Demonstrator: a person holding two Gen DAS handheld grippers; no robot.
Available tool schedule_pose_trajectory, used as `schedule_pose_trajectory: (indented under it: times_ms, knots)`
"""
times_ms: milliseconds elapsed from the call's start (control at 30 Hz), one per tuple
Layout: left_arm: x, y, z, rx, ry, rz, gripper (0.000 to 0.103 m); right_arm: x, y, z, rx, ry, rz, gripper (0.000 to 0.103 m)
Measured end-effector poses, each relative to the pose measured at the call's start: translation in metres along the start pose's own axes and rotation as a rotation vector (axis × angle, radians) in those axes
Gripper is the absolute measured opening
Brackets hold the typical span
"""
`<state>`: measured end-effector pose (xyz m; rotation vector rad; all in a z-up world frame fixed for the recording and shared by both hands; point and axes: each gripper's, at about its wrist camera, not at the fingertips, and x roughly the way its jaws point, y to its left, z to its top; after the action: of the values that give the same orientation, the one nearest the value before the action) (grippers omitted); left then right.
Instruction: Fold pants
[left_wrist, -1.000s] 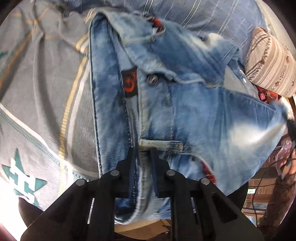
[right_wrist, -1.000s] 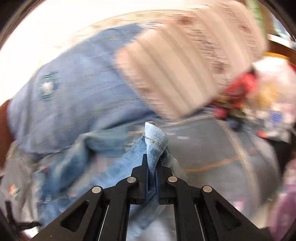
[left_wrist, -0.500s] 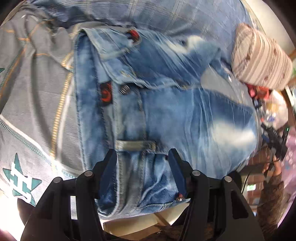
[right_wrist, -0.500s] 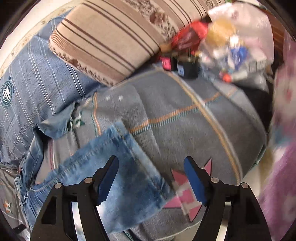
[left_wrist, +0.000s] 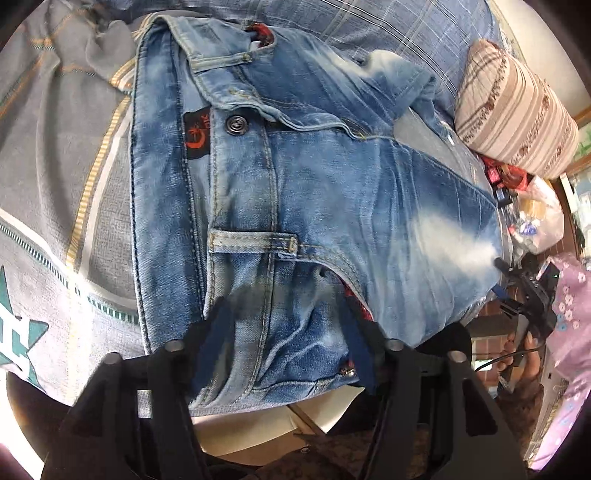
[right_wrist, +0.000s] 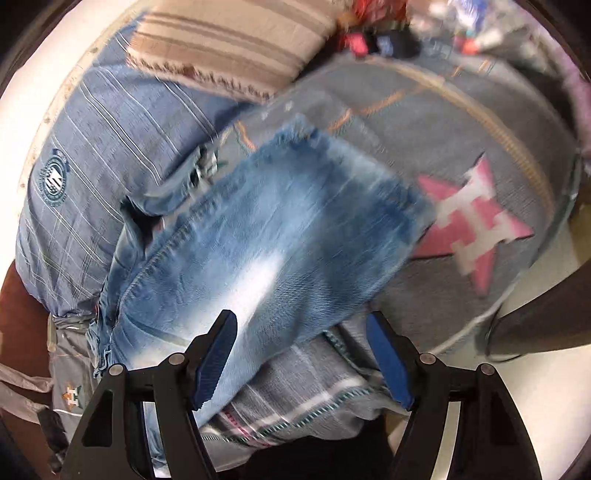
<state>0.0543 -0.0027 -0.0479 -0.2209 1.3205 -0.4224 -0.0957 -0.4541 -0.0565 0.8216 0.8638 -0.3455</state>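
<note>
Faded blue jeans (left_wrist: 325, 206) lie on a grey bedspread (left_wrist: 48, 177). The left wrist view shows the waistband, metal button and belt loop. My left gripper (left_wrist: 291, 339) is open and straddles the waist end near the bed edge without holding it. In the right wrist view a jeans leg (right_wrist: 280, 243) with its hem lies flat on the spread. My right gripper (right_wrist: 301, 354) is open just above the leg, holding nothing.
A striped brown pillow (left_wrist: 517, 114) and a blue checked pillow (right_wrist: 96, 155) lie at the far side. Clutter of bags and small items (left_wrist: 532, 210) sits beside the pillow. The bedspread has a pink star (right_wrist: 476, 225). The bed edge (left_wrist: 317, 413) is below the waistband.
Both grippers were shut on denim a second ago and have opened, letting go of the jeans. The right gripper swung round over the laid-down leg; the left barely moved.
</note>
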Motion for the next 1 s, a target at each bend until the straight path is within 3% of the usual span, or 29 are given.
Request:
schedule_pose_trajectory:
  times_ms: [67,133,167,233,300,367,433,533,567,600,633,667,700,767,833,900,933,967,1000]
  knots:
    - [-0.003,0.001,0.001,-0.004,-0.002,-0.002,0.006,0.004,0.003,0.008,0.011,-0.011,0.036,0.004]
    - [-0.010,0.002,-0.001,0.005,-0.020,0.032,0.006,-0.017,0.020,0.011,-0.072,-0.105,0.024,0.004]
    - [-0.010,0.001,-0.002,0.021,-0.031,0.065,0.006,-0.038,0.036,0.007,-0.159,-0.202,-0.013,0.004]
    - [-0.001,0.002,-0.006,0.031,-0.010,0.093,0.006,-0.055,0.049,-0.002,-0.230,-0.289,-0.079,0.007]
    - [0.008,0.008,-0.008,0.017,0.025,0.091,0.006,-0.049,0.037,-0.008,-0.203,-0.245,-0.120,0.008]
    - [0.005,0.009,-0.007,0.022,0.024,0.080,0.006,-0.027,0.020,-0.013,-0.187,-0.143,-0.191,0.020]
    - [-0.007,0.012,-0.008,0.039,0.010,0.058,0.006,-0.017,0.004,-0.019,-0.156,-0.064,-0.241,0.024]
    - [-0.038,0.023,-0.003,0.056,-0.077,0.066,0.006,-0.047,0.013,-0.019,-0.180,-0.154,-0.244,0.029]
    - [-0.047,0.028,0.003,0.048,-0.109,0.070,0.010,-0.060,0.022,-0.015,-0.206,-0.207,-0.258,0.038]
    - [-0.049,0.033,0.010,0.034,-0.130,0.072,0.021,-0.069,0.029,-0.012,-0.228,-0.256,-0.265,0.044]
    - [-0.050,0.036,0.017,0.020,-0.145,0.071,0.030,-0.078,0.037,-0.007,-0.257,-0.309,-0.259,0.062]
    - [-0.048,0.039,0.024,0.005,-0.153,0.070,0.046,-0.082,0.046,0.003,-0.296,-0.359,-0.244,0.079]
    - [-0.046,0.043,0.031,-0.019,-0.159,0.065,0.050,-0.081,0.052,0.011,-0.315,-0.385,-0.242,0.083]
    - [-0.030,0.038,0.046,-0.058,-0.133,0.020,0.050,-0.065,0.057,0.041,-0.340,-0.386,-0.249,0.083]
    - [-0.012,0.031,0.057,-0.091,-0.087,-0.043,0.050,-0.033,0.051,0.073,-0.296,-0.302,-0.260,0.078]
    - [0.000,0.022,0.063,-0.088,-0.070,-0.041,0.050,-0.010,0.041,0.091,-0.248,-0.250,-0.272,0.073]
    - [0.004,0.020,0.065,-0.081,-0.067,-0.038,0.050,0.002,0.036,0.098,-0.228,-0.233,-0.279,0.075]
    - [0.007,0.018,0.066,-0.079,-0.066,-0.028,0.035,0.013,0.030,0.103,-0.209,-0.197,-0.271,0.073]
    - [0.008,0.016,0.067,-0.079,-0.064,-0.006,0.008,0.023,0.024,0.108,-0.180,-0.159,-0.258,0.070]
